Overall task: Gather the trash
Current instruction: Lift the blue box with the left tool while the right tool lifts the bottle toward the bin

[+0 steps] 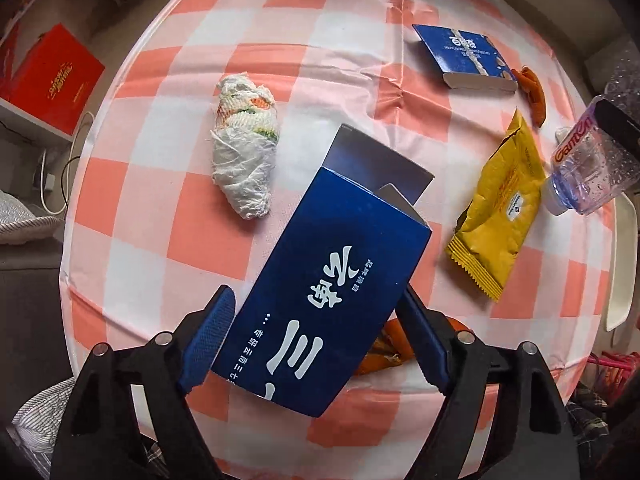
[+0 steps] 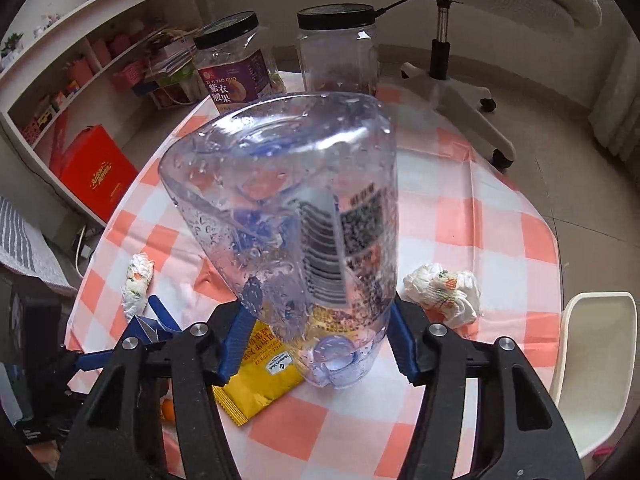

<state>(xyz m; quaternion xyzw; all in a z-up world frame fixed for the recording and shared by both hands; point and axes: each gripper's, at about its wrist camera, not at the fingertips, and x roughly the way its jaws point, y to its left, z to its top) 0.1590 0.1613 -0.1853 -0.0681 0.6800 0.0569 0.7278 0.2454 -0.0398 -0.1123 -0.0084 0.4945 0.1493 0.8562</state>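
Note:
A dark blue carton (image 1: pixel 332 280) with white lettering lies tilted on the checked tablecloth (image 1: pixel 168 216), its flap end open. My left gripper (image 1: pixel 315 292) points down with its fingers astride the carton; the jaws stand open, the pads not clamped on it. My right gripper (image 2: pixel 319 312) is shut on a clear wet plastic bottle (image 2: pixel 288 208), held with its cap toward the camera above the table; the same bottle (image 1: pixel 580 168) shows at the left wrist view's right edge. Loose trash lies about: a crumpled tissue (image 1: pixel 244 148), a yellow wrapper (image 1: pixel 500 208), a small blue box (image 1: pixel 464 56), orange peel (image 1: pixel 532 92).
Another crumpled tissue (image 2: pixel 444 292) lies on the table's right side. Two black-lidded jars (image 2: pixel 236 68) (image 2: pixel 340 48) stand at the far edge. A white stool (image 2: pixel 592 352) sits at the right, an office chair base (image 2: pixel 452 88) beyond, and a red box (image 2: pixel 100 172) by shelves.

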